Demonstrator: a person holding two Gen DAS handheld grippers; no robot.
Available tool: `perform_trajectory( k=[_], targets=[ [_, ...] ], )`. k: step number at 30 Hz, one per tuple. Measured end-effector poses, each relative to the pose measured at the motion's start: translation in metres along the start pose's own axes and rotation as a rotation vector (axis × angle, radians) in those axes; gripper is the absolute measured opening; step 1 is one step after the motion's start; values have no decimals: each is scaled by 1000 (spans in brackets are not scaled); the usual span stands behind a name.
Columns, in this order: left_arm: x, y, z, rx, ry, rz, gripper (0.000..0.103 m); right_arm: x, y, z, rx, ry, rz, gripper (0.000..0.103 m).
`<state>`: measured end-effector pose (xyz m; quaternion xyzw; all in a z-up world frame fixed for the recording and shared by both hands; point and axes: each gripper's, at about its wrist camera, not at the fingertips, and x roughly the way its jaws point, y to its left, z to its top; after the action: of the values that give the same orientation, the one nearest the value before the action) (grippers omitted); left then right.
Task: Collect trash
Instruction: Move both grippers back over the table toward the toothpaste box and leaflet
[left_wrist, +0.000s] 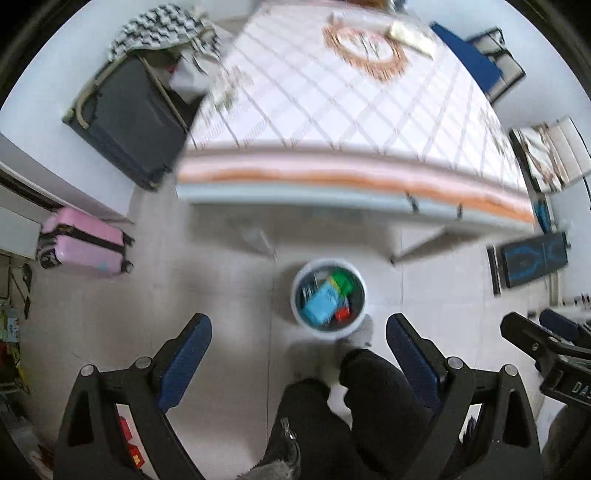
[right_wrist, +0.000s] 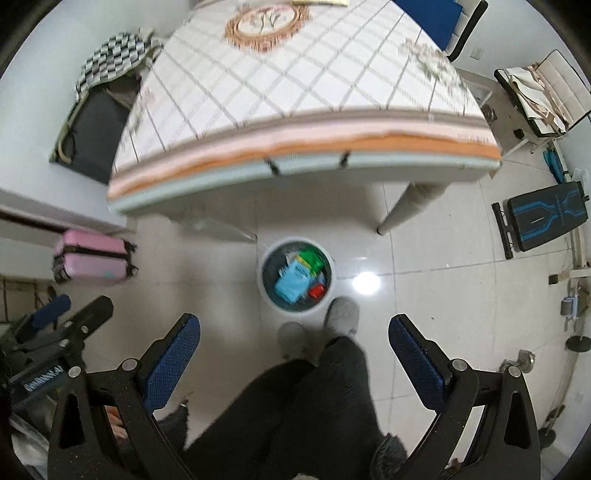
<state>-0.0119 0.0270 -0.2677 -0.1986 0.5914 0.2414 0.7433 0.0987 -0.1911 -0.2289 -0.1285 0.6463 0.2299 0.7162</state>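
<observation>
1. In the left wrist view, our left gripper (left_wrist: 299, 332) hung high over the tiled floor with its blue-padded fingers spread wide and nothing between them. The white trash bin (left_wrist: 329, 298) stood on the floor just in front of the table (left_wrist: 332, 110), and it already held a light blue packet (left_wrist: 322, 304), a green wrapper (left_wrist: 341, 281) and a small red piece (left_wrist: 342, 314). One pale object (left_wrist: 410, 35) lay at the far edge of the tablecloth; the blur kept us from telling what it was.

2. In the right wrist view, our right gripper (right_wrist: 294, 334) was likewise wide open and empty, above our legs (right_wrist: 314, 398) and grey slippers (right_wrist: 341, 314). The bin (right_wrist: 297, 276) sat just beyond the feet.

3. We judged ourselves between drops: the next move called for finding any remaining trash on the table and reaching out to it.
</observation>
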Motion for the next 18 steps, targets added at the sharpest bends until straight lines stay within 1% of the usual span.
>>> perform_trajectory(
  k=[1, 2, 3, 4, 6, 8, 9, 12, 13, 14, 15, 17, 18],
  targets=[
    [-2, -2, 15, -11, -30, 17, 97, -4, 2, 15, 6, -6, 8, 103],
    [-6, -2, 23, -16, -49, 24, 97, -3, 4, 26, 7, -8, 15, 103],
    [-7, -6, 40, -21, -77, 38, 100, -3, 5, 41, 6, -10, 23, 103],
    [-6, -8, 54, -26, -92, 51, 103, -3, 7, 58, 2, -19, 27, 103],
    [-10, -11, 78, -37, -121, 71, 103, 0, 10, 93, -27, -19, 22, 103],
    [-4, -17, 112, -63, -143, 100, 103, 3, 10, 137, -77, -21, 8, 103],
    [-2, -20, 130, -76, -148, 111, 103, 5, 9, 159, -106, -24, -15, 103],
    [15, -32, 192, -115, -161, 166, 103, 14, 1, 244, -195, -31, -83, 103],
    [26, -40, 218, -128, -158, 190, 103, 19, -2, 278, -226, -35, -111, 103],
    [39, -48, 243, -143, -148, 207, 103, 24, -5, 311, -255, -37, -137, 103],
    [46, -52, 260, -154, -138, 217, 103, 29, -8, 343, -279, -40, -163, 103],
    [76, -67, 311, -181, -108, 230, 103, 46, -16, 413, -346, -34, -206, 103],
    [86, -72, 324, -186, -98, 236, 103, 57, -18, 452, -376, -32, -238, 103]
  ],
)
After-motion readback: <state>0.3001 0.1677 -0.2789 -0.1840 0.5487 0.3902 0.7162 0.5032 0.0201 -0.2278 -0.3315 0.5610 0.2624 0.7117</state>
